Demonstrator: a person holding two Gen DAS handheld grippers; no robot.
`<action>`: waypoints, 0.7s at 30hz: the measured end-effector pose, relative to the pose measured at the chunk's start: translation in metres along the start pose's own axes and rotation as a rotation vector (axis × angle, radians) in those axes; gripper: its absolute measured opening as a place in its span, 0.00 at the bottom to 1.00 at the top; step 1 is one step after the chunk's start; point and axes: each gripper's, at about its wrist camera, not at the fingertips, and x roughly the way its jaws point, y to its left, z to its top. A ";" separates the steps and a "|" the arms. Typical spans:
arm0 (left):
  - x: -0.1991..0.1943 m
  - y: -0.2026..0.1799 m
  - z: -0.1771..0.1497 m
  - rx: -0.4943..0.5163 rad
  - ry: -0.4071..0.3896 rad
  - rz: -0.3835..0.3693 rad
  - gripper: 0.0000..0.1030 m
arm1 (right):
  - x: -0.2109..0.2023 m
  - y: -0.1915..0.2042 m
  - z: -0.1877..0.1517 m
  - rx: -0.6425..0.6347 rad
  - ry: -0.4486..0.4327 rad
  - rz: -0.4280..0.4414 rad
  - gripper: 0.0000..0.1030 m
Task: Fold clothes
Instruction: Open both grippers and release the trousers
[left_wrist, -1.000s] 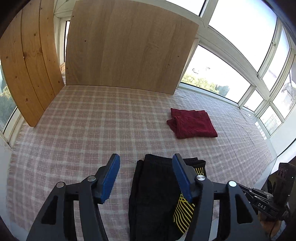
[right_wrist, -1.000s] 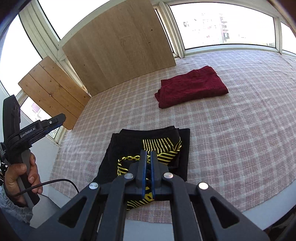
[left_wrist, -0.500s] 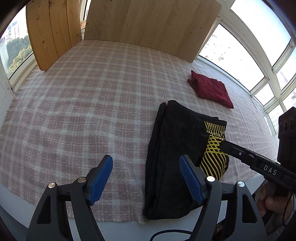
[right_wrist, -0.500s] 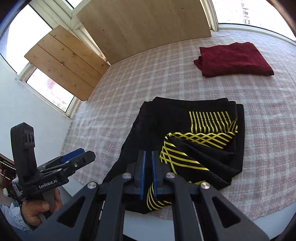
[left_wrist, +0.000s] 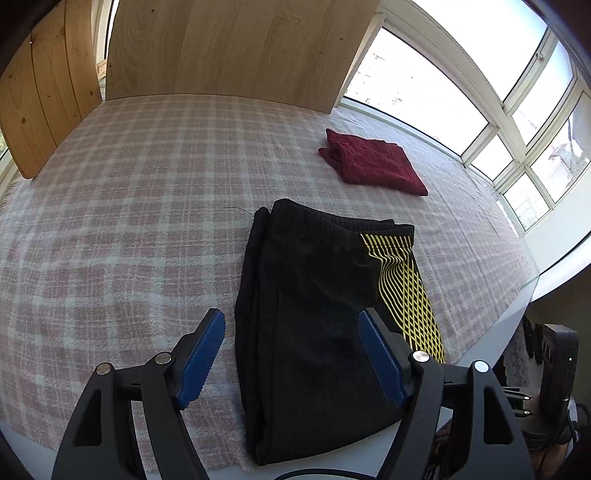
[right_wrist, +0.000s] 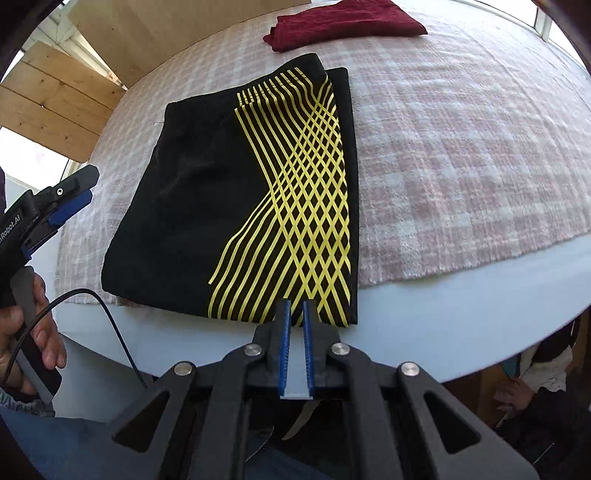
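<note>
Looking along your left gripper (left_wrist: 291, 354), its jaws are spread, empty over the black shorts (left_wrist: 314, 314) at the table's near edge. Your right gripper (right_wrist: 294, 314) is clenched, empty, at the hem; next, part it to grasp.

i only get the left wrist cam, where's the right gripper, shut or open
Observer: The right gripper is shut, with nothing seen between its pads, at the near hem of the black shorts.
Operator: is the hem still on the cloth
Observer: No. In the right wrist view the near hem lies past the edge of the checked cloth, on the bare table rim.
Operator: how wide is the yellow print
Observer: The yellow lines run the whole length of the shorts along the right side, from far edge to hem.
Operator: my left gripper, seen from there?
Observer: The left gripper is off the shorts' left edge, open and holding nothing.
</note>
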 end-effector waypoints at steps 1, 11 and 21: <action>0.003 -0.006 -0.001 0.019 0.007 -0.007 0.71 | -0.005 0.004 0.003 -0.005 -0.035 0.018 0.07; 0.041 -0.033 -0.043 0.207 0.106 0.020 0.71 | 0.031 0.000 0.027 -0.025 -0.091 0.045 0.21; -0.023 0.026 -0.058 -0.070 0.130 0.069 0.74 | -0.023 -0.049 -0.034 0.150 -0.095 0.140 0.36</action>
